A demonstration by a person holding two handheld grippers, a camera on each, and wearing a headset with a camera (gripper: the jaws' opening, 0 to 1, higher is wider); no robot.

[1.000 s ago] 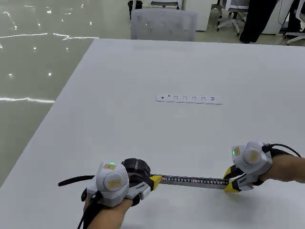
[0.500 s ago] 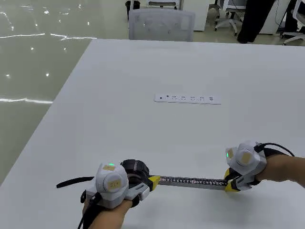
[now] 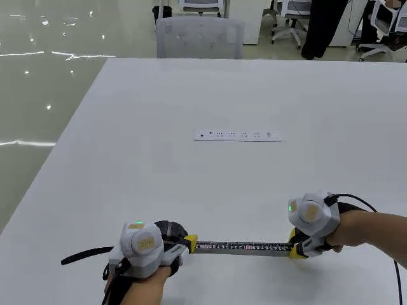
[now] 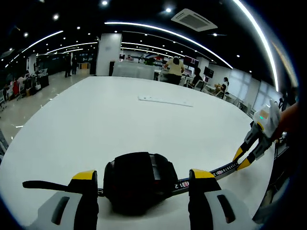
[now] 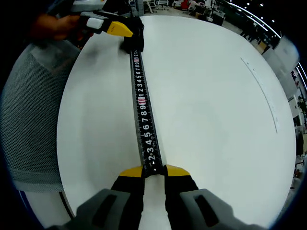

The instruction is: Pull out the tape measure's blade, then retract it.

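The black tape measure case lies on the white table near its front edge, and my left gripper is shut on it. In the left gripper view the case fills the gap between the yellow-tipped fingers. Its black blade runs flat along the table to the right. My right gripper is shut on the blade's end. In the right gripper view the blade stretches away from that gripper to the case. A black strap trails left of the case.
A white power strip lies mid-table, well beyond the blade. A grey chair stands at the table's far edge. The table's left edge drops to a glossy floor. People and office chairs are at the far right.
The head camera has shifted. The span of blade between the two grippers looks slightly longer than a second ago. Both grips are unchanged.
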